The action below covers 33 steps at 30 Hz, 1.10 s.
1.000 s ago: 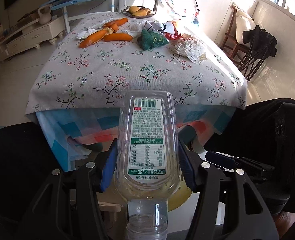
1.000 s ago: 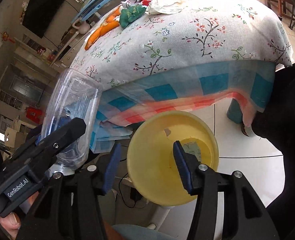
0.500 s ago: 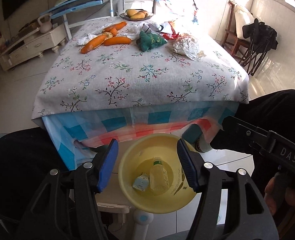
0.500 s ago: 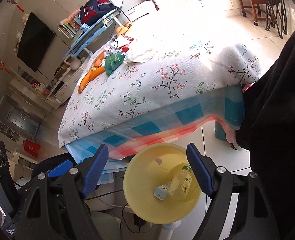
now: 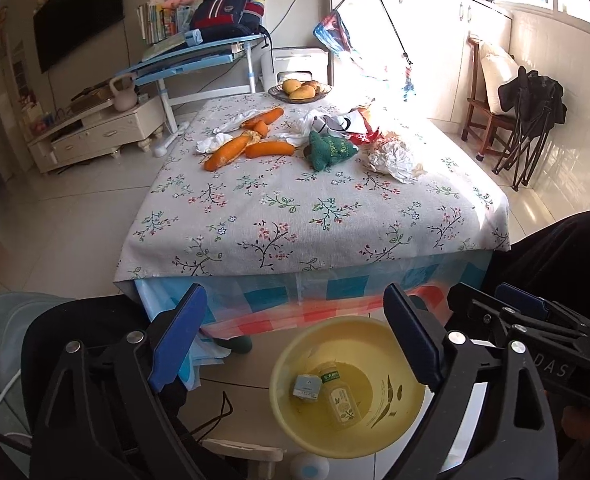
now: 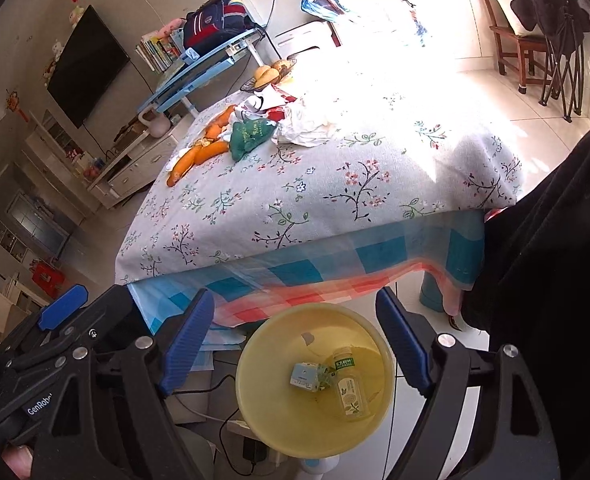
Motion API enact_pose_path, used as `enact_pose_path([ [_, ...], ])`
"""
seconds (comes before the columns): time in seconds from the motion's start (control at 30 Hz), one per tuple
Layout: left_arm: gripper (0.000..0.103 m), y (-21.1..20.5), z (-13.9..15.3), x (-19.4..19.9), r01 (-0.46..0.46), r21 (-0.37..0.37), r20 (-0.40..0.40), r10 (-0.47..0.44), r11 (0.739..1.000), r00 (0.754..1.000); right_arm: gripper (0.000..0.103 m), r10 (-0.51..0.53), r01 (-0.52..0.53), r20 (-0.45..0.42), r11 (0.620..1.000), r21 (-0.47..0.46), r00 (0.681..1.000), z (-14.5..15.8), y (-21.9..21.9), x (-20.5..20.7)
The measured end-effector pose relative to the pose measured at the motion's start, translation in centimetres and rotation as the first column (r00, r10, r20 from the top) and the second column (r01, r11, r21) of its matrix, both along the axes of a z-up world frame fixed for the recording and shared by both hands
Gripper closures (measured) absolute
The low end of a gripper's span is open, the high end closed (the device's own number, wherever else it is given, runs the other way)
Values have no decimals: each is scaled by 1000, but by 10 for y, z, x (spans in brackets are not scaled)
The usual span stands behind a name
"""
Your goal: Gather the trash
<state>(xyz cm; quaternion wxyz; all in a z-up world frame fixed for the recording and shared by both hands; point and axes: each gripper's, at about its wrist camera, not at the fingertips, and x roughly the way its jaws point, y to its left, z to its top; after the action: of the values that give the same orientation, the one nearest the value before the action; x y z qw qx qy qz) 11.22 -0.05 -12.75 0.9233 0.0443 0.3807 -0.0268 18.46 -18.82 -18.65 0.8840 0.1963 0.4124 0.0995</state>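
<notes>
A yellow bin (image 5: 335, 322) (image 6: 315, 308) stands on the floor in front of the table. In it lie a clear plastic bottle (image 5: 341, 400) (image 6: 351, 392) with a green label and a small carton (image 5: 307, 386) (image 6: 305, 376). My left gripper (image 5: 295, 294) hangs above the bin, its jaws opening with nothing between them. My right gripper (image 6: 295, 296) is beside it, jaws also opening and empty. On the floral tablecloth (image 5: 295, 220), at the far end, lie crumpled white paper (image 5: 393, 158), wrappers, carrots (image 5: 231, 152) and a green plush (image 5: 329, 150).
A fruit bowl (image 5: 299, 90) sits at the table's far edge. A wooden chair and a folded black chair (image 5: 531, 104) stand at the right, and a TV stand (image 5: 95, 132) and blue desk (image 5: 199, 52) at the left. Cables and a power strip (image 6: 255, 448) lie by the bin. A person's dark clothing (image 6: 555, 280) fills the right side.
A second ago my left gripper held the bottle upside down over the bin. The bottle now lies in the bin. Both grippers have opened wider and risen, facing the table more.
</notes>
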Motion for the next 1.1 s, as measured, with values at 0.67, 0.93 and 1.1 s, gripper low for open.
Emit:
enact_pose_path([
  [0.67,13,25,8,-6,-74,-22,40,75,997,996,19,52,-46,57,994,-103,997,8,24,-7],
  [0.93,13,37,9,-5,-105,-34,48,107,994,993,18,78,-64,94,987,-147,993,14,35,-11],
  [1.1,13,45,10,0,-122,-27,52,123,992,991,17,90,-73,106,985,-158,990,18,42,-5],
])
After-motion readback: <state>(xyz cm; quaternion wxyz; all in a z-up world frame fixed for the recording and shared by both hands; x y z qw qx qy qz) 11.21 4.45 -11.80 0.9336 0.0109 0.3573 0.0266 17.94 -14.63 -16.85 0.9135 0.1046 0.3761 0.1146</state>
